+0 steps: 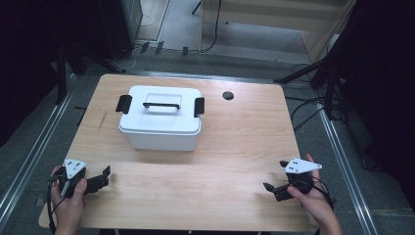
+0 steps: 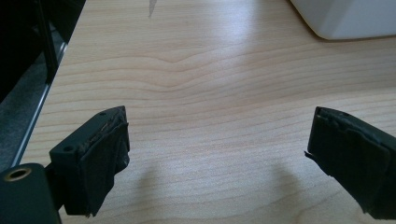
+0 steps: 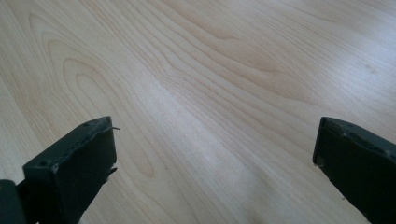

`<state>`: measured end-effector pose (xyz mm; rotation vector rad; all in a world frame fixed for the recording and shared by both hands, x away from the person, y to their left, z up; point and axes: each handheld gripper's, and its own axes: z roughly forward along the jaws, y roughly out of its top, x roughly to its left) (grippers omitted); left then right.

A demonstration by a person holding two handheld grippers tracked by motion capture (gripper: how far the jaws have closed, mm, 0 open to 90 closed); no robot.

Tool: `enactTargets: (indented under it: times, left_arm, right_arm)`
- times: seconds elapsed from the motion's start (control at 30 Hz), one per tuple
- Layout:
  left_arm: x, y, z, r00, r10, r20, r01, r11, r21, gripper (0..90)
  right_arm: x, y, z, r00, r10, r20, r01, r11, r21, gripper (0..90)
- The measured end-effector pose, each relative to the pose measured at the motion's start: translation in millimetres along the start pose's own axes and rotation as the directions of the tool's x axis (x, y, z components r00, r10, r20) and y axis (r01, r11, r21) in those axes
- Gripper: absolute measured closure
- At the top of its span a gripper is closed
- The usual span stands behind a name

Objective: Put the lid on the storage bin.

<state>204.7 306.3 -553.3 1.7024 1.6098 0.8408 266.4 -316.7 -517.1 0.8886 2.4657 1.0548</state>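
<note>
left gripper [image 1: 100, 179]: lower left, jaws spread, empty | right gripper [image 1: 275, 178]: lower right, jaws spread, empty | white lidded plastic box [image 1: 160, 117]: upper centre-left of light wooden table [image 1: 235, 147], well apart from both

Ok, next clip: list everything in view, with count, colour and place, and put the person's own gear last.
Table: one, light wood, centre.
Box: one, white, lid on with black handle and two black side clips, far left part of the table.
Round cap: one, black, set in the table near the far edge.
Left claw: one, black, open, held at the near left corner.
Right claw: one, black, open, held at the near right corner.
Hands: two, near edge.
</note>
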Motion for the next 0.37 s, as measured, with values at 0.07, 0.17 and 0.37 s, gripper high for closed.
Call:
enactTargets:
  times: [0.07, 0.17, 0.37]
  left_arm:
    - [-0.1, 0.0, 0.0, 1.0, 0.0, -0.001, 0.0, 1.0, 0.001, 6.3]
    - [-0.1, 0.0, 0.0, 1.0, 0.0, -0.001, 0.0, 1.0, 0.001, 6.3]
    - [-0.3, 0.3, 0.4, 1.0, 0.002, 0.001, -0.002, 1.0, 0.008, 6.3]
  right_arm:
    - [1.4, -6.8, -0.7, 0.9996, 0.027, 0.007, -0.026, 0.999, -0.026, 0.0]
    - [3.3, -17.6, 0.0, 0.9986, 0.05, 0.015, -0.05, 0.998, -0.035, 0.0]
    - [4.4, -28.7, 2.6, 0.9971, 0.071, 0.028, -0.07, 0.997, -0.04, 0.0]
